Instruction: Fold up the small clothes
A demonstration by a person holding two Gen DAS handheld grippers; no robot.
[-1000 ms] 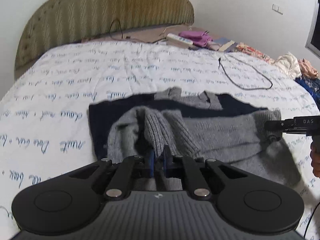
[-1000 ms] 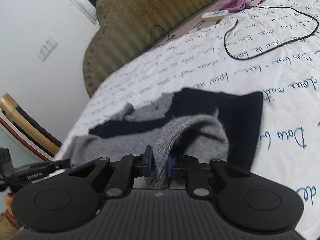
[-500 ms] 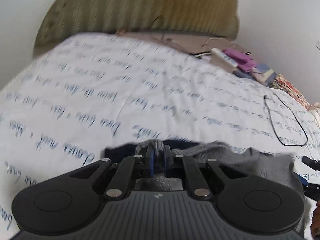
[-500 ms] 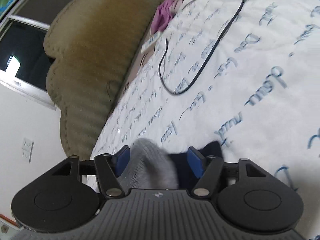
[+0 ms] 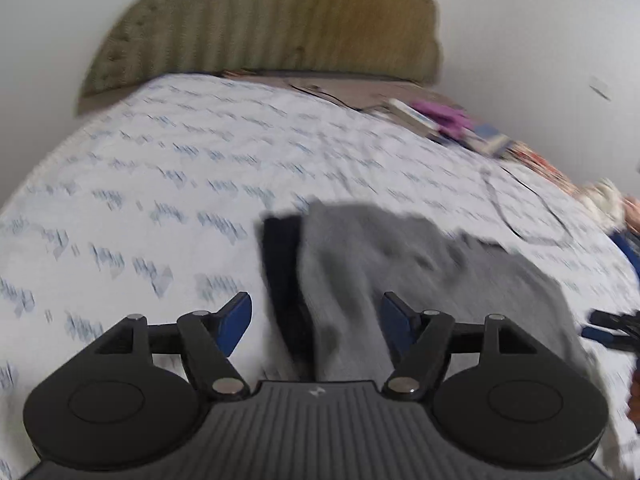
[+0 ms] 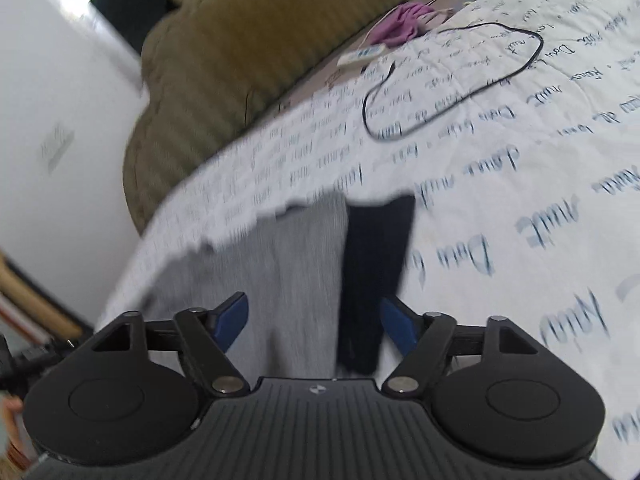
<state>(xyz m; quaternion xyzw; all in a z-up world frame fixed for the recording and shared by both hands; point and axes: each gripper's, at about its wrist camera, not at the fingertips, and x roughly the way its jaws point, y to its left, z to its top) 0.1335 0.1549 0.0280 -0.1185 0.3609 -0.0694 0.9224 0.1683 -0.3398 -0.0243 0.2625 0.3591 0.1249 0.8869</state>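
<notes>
Two grippers, left gripper (image 5: pixel 316 322) and right gripper (image 6: pixel 314 320), both spread wide, gripping nothing; grey-and-navy sweater (image 5: pixel 400 264) lies flat just ahead on the bed (image 5: pixel 160 184), apparently released to settle its fold.

The grey sweater (image 5: pixel 400 264) at the centre of the frame looks like soft, fuzzy matt knit; the dark navy garment (image 5: pixel 282 264) under it at its left edge is matt cloth too. The bed sheet (image 5: pixel 160 184) is smooth white cloth printed with blue script. The left gripper (image 5: pixel 316 312) has matt black plastic arms, bright metal pivot pins and blue fingers (image 5: pixel 236 316). The headboard (image 6: pixel 240 40), upper left, is ribbed olive upholstery. A thin glossy black cable (image 6: pixel 452 88) loops at upper right.
</notes>
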